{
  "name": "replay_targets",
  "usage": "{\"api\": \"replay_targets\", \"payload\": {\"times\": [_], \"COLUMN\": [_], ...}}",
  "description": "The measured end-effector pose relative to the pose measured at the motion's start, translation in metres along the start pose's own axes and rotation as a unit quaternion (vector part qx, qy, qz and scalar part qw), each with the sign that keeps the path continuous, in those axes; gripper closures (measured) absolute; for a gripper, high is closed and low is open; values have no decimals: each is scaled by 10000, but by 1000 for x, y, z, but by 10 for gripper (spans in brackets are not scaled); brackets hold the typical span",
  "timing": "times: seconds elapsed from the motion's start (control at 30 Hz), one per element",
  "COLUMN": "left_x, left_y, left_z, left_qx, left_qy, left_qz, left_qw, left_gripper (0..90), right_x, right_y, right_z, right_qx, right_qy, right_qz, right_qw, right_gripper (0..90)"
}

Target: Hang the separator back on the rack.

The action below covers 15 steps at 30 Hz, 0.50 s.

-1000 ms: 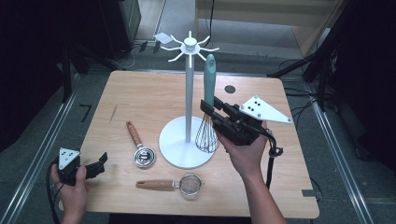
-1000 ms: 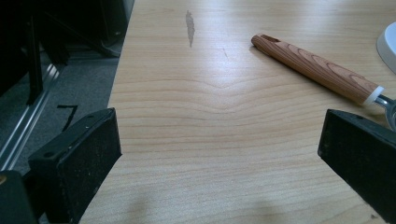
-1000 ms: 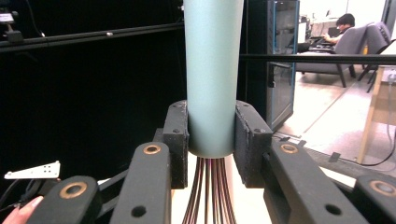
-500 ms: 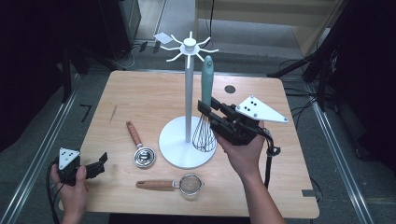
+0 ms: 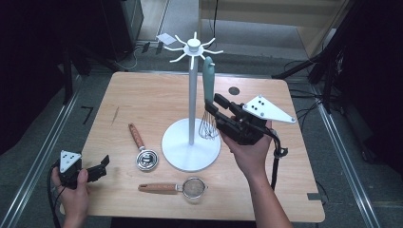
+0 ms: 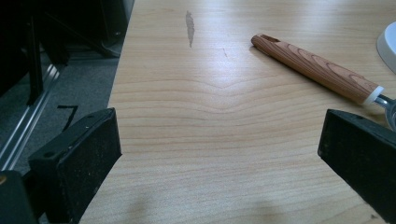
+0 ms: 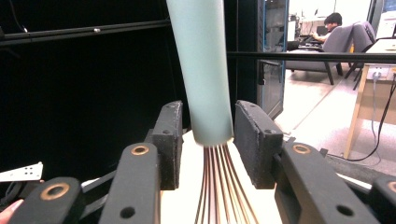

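- High view: a whisk (image 5: 207, 99) with a pale green handle is seen upright beside the pole of a white hook stand (image 5: 192, 118), its top at one of the hooks and its wires just above the stand's base. The right gripper (image 5: 219, 114) is held at the handle's lower end. The left gripper (image 5: 100, 166) is rested at the near left corner of the wooden table (image 5: 142, 95), jaws spread, nothing between them. A wood-handled measuring spoon (image 5: 141, 148) and a small strainer (image 5: 176, 187) are laid in front of the stand.
- Left gripper view: jaws are spread wide over bare tabletop (image 6: 224, 140); the spoon's wooden handle (image 6: 317, 70) is seen ahead, well apart.
- Right gripper view: the green whisk handle (image 7: 201, 70) is seen between the pads (image 7: 250, 140), small gaps visible on both sides; jaws have just been opening, handle no longer pinched.
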<state>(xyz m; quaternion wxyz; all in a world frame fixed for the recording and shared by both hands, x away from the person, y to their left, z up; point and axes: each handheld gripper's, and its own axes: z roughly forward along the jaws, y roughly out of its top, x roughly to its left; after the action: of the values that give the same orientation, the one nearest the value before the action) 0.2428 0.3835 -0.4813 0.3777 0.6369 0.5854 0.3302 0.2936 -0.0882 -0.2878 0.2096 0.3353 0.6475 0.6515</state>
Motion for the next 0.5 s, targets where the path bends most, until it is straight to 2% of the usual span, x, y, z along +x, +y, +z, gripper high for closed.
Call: {"api": "replay_targets", "payload": {"times": [0.1, 0.13, 0.17, 0.2, 0.27, 0.33, 0.5], "left_x": [0, 0, 0, 0, 0, 0, 0], "left_y": [0, 0, 0, 0, 0, 0, 0], "left_z": [0, 0, 0, 0, 0, 0, 0], "left_qx": [0, -1, -3, -1, -2, 8, 12], "left_qy": [0, 2, -1, 0, 3, 10, 11], "left_qz": [-2, 4, 4, 3, 8, 10, 10], "left_qw": [10000, 10000, 10000, 10000, 10000, 10000, 10000], "left_gripper": [0, 0, 0, 0, 0, 0, 0], "right_x": [1, 2, 2, 2, 2, 0, -5], "right_y": [0, 1, 1, 1, 1, 2, 8], "right_z": [0, -1, -1, -1, -1, 0, 4], "right_qx": [-16, -56, -56, -92, -115, -184, -301], "right_qy": [-55, -126, -126, -181, -209, -337, -547], "right_qz": [-46, -90, -90, -112, -129, -104, 4], "right_qw": [10000, 9999, 9999, 9997, 9996, 9992, 9981], "right_gripper": [656, 716, 716, 798, 819, 890, 900]}}
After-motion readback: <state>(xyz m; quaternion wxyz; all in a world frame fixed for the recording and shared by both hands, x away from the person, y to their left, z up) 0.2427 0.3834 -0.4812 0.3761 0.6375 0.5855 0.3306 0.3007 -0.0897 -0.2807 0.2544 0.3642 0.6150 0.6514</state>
